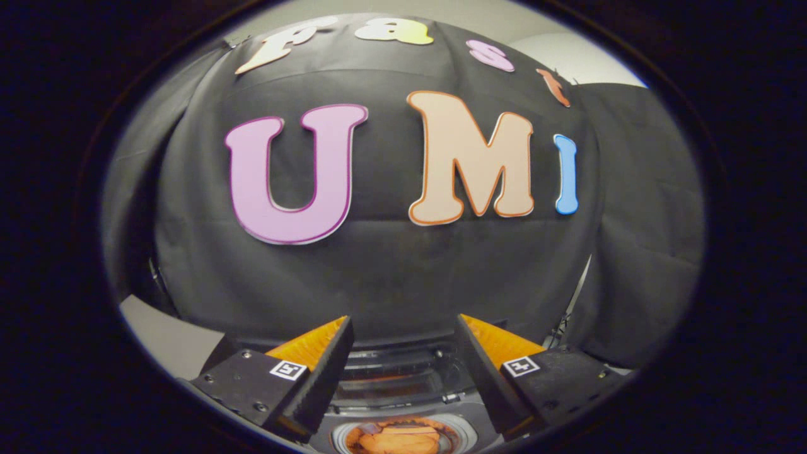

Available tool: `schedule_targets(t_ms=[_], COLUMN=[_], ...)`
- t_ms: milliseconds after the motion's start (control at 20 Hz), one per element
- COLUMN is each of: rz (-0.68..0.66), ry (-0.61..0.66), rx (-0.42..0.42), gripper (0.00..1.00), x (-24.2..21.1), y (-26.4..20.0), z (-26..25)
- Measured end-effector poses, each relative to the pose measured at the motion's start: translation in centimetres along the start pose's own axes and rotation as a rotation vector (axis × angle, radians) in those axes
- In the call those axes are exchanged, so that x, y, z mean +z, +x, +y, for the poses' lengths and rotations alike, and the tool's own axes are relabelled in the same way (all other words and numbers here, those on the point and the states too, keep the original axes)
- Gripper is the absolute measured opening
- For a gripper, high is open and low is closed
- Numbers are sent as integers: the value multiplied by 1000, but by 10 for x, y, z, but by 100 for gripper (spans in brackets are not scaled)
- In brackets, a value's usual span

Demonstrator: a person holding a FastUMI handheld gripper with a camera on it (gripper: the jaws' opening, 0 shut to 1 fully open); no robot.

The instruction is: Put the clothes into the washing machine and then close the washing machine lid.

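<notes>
One washing machine [403,378], low and just ahead of the gripper [403,353], seen between its fingers. One lid [397,372], apparently raised at the back; the view there is dim. One round drum opening [403,435] below the fingers, holding orange clothes [397,441], count unclear. Gripper: fingers spread wide, holding nothing. The lid lies forward and above the opening, still to be closed.
</notes>
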State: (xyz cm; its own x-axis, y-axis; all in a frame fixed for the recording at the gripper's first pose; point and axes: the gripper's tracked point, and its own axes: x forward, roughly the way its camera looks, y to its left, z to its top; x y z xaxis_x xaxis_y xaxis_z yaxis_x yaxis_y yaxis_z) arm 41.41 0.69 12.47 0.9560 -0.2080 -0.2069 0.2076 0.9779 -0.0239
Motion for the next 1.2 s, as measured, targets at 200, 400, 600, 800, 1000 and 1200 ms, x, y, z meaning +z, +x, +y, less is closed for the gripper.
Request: schedule_targets(t_ms=[200,400,600,800,1000,1200], rz=[-30,-38,-74,-131,-128,-125], ry=[48,42,-74,44,49,43], rx=[17,48,98,146,153,138], gripper=[97,97,97,94,97,98], x=[-2,-17,-36,-50,-46,-40], y=[35,71,91,95,91,85], z=[17,34,57,49,53,49])
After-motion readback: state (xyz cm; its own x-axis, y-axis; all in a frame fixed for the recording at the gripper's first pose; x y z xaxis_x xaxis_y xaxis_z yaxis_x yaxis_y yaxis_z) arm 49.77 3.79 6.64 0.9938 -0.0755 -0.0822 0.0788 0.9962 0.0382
